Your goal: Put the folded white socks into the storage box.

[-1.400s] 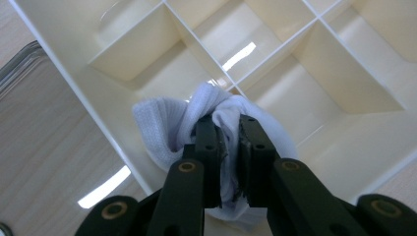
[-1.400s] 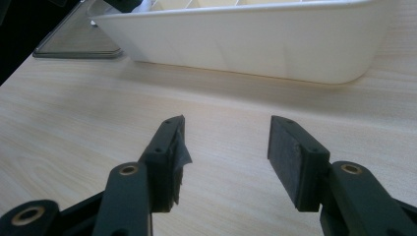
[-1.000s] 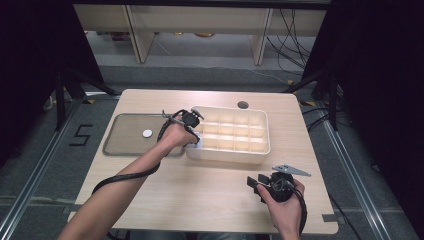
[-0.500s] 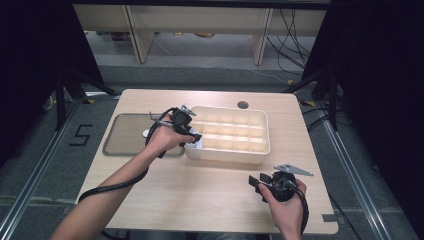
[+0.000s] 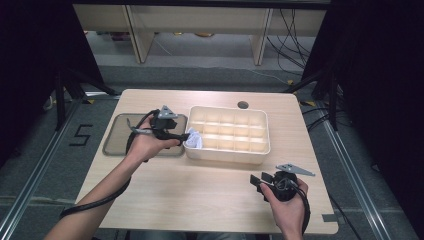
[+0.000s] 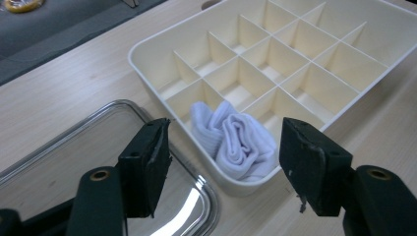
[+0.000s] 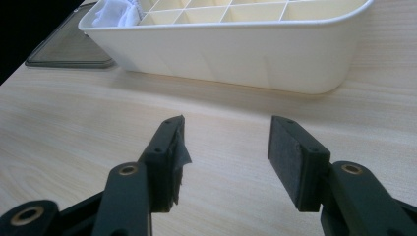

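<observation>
A cream box split into many small compartments stands at the middle of the table. A rolled white sock lies in its near left corner compartment. My left gripper hovers open just left of that corner, over the edge of a metal tray. In the left gripper view the sock lies free in the box, beyond the open left gripper. My right gripper stands open and empty over bare table near the front right. Seen from the right gripper, the box is ahead.
The shallow metal tray lies left of the box, touching or nearly touching it. A round cable hole sits at the table's far edge. Bare wood spreads in front of the box. Dark stands and floor rails flank the table.
My left hand has drawn back leftward from the box's corner toward the tray. The sock stays in its compartment. The right gripper has hardly moved.
</observation>
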`<state>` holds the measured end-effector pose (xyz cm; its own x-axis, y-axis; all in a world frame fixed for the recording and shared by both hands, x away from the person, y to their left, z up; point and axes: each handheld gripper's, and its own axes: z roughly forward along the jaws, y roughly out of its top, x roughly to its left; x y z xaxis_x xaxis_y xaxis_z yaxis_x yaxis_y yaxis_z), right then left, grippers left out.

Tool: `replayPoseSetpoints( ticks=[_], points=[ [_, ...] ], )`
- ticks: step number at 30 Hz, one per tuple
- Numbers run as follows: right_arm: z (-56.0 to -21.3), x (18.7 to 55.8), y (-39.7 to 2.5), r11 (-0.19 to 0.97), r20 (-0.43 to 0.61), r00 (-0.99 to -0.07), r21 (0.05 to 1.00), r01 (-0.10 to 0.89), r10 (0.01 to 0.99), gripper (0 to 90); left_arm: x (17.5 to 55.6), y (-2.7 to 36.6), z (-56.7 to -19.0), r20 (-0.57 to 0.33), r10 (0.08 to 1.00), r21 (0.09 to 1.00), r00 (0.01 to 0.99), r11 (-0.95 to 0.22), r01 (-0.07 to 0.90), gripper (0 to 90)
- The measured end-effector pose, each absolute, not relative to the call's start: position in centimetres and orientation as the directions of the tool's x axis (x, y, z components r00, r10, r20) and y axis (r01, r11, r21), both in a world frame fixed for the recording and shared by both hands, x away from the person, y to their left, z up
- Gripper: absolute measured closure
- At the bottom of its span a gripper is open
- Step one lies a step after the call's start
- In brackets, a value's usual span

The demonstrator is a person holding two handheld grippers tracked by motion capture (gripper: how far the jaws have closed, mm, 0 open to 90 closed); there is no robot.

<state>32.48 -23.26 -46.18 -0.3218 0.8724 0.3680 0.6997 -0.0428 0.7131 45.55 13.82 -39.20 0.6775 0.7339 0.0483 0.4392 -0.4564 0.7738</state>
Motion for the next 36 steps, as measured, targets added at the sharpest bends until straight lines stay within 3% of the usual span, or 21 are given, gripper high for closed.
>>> replayPoseSetpoints(
  ticks=[2, 6, 24, 36],
  points=[
    [-46.3, 32.7, -23.5, -0.013, 0.336, -0.344, 0.732, 0.682, 0.877, 48.9, 44.8, 14.4, -39.3, 0.014, 0.774, 0.785, 0.633, -0.401, 0.472, 35.6],
    [-46.5, 32.8, -23.5, -0.004, 0.322, -0.348, 0.738, 0.674, 0.880, 48.9, 44.3, 15.8, -39.4, 0.050, 0.754, 0.813, 0.655, -0.412, 0.412, 35.6],
    [-46.6, 32.5, -23.7, -0.028, 0.335, -0.322, 0.730, 0.682, 0.885, 48.9, 39.2, 20.6, -43.4, 0.090, 0.800, 0.874, 0.594, -0.349, 0.338, 35.1],
    [-46.9, 32.6, -23.9, -0.018, 0.320, -0.327, 0.739, 0.674, 0.889, 48.9, 36.7, 24.7, -48.0, 0.003, 0.862, 0.913, 0.506, -0.209, 0.351, 34.6]
  ],
)
